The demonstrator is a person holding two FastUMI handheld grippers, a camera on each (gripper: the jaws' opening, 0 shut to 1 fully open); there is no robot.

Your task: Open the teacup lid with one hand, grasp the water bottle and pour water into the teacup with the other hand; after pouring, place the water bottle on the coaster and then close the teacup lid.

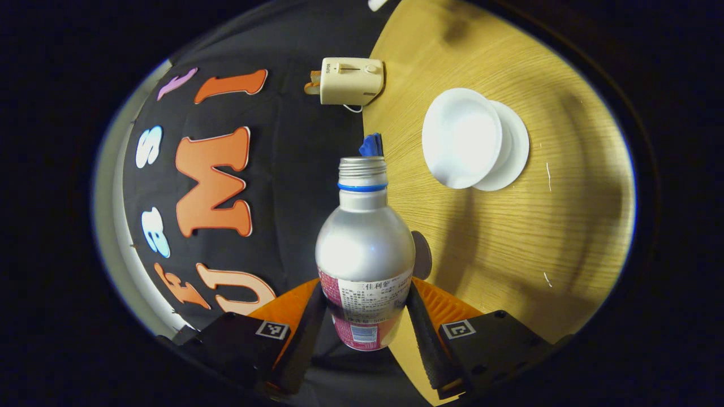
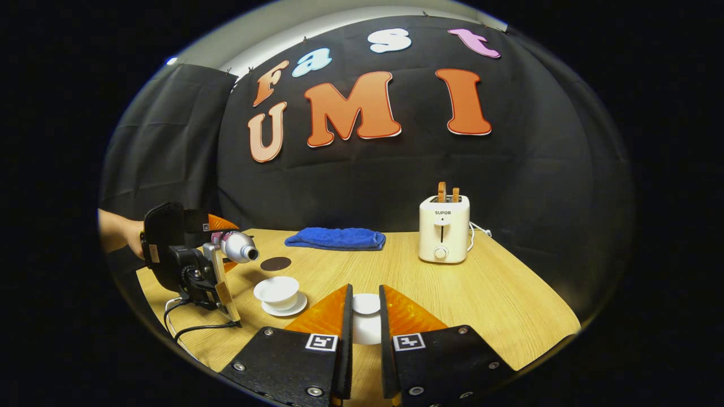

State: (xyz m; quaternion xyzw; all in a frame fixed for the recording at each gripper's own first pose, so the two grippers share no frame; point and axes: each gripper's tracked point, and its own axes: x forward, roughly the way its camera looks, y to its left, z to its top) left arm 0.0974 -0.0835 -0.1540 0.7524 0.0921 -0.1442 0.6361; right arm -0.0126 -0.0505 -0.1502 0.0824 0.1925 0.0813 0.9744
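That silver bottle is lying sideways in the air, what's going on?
A person is working two grippers. The left gripper is shut on the silver bottle, tipped on its side with its open mouth toward the white teacup on its saucer. The right gripper holds the cup's lid off to one side. The dark coaster waits on the wooden table.

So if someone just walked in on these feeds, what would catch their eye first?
Probably the silver bottle, uncapped and clamped in the left gripper, tipped on its side above the open white teacup on its saucer. Next, the right gripper holding the white lid clear of the cup, with the cream toaster behind.
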